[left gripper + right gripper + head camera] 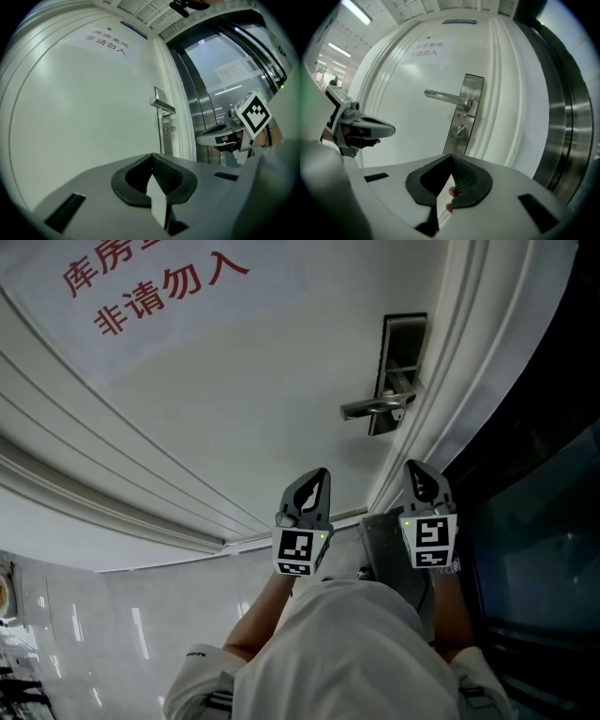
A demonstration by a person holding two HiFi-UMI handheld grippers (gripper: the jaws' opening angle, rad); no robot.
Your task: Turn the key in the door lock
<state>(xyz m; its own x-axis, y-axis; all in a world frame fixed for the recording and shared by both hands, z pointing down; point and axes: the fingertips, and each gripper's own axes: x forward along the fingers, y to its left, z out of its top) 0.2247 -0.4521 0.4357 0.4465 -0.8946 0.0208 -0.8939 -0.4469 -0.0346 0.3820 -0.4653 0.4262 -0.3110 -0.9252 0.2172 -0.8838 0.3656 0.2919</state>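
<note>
Jaws clenched on nothing, left gripper (314, 486) and right gripper (422, 479) hang short of the lock (461, 131), centred in the right gripper view, evidently aligning before approach.

Head view from above looking down the door (234, 381), both gripper views facing its handle (447, 98), near

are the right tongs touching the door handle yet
Apart. The right gripper view shows the door handle well beyond the right tongs, bare door between.
</note>
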